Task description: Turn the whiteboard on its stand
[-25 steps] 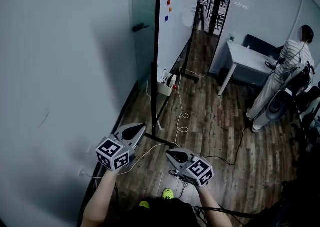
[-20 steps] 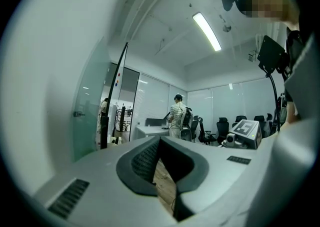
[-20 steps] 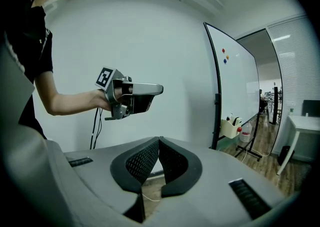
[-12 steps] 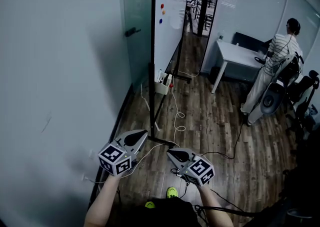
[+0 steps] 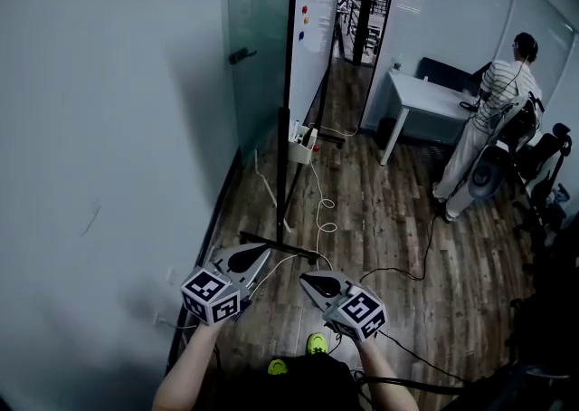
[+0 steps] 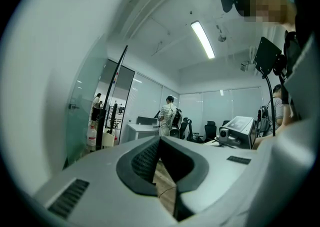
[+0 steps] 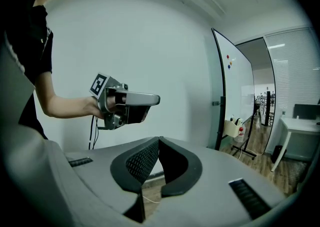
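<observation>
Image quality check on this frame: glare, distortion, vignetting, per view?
Head view: evenly lit, with wide-angle bending toward the edges and soft reflections on the whiteboard. Left gripper view: heavy fisheye with black corners, and the ceiling light reads as a bright white strip. Right gripper view: same fisheye and dark rim, the whiteboard's frame bows, no obvious motion blur.

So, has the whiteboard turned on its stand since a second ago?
No. The whiteboard still stands edge-on along the glass partition, its tray on the same side. Only the head view has shifted.
</observation>
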The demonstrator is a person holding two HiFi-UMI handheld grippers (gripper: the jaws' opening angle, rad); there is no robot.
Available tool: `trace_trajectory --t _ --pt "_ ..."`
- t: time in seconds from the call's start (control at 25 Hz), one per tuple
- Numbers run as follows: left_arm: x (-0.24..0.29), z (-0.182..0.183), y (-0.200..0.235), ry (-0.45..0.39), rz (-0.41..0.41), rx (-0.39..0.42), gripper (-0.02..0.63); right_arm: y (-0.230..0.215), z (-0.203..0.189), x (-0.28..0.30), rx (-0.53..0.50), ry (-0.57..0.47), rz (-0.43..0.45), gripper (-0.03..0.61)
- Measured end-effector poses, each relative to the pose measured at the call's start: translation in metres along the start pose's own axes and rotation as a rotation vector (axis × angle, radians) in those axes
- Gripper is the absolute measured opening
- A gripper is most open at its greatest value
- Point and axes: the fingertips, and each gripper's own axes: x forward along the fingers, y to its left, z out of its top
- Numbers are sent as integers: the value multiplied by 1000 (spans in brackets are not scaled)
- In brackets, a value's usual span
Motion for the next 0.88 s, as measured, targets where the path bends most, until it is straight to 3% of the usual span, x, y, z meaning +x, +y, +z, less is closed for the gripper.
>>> trace_trajectory --t 0.4,0.88 --pt "-10 -13 -5 -21 33 -62 14 12 7 -3 21 -25 17 -6" --pt "-4 -22 -19 -9 15 -66 14 10 10 0 -1 -16 43 -9"
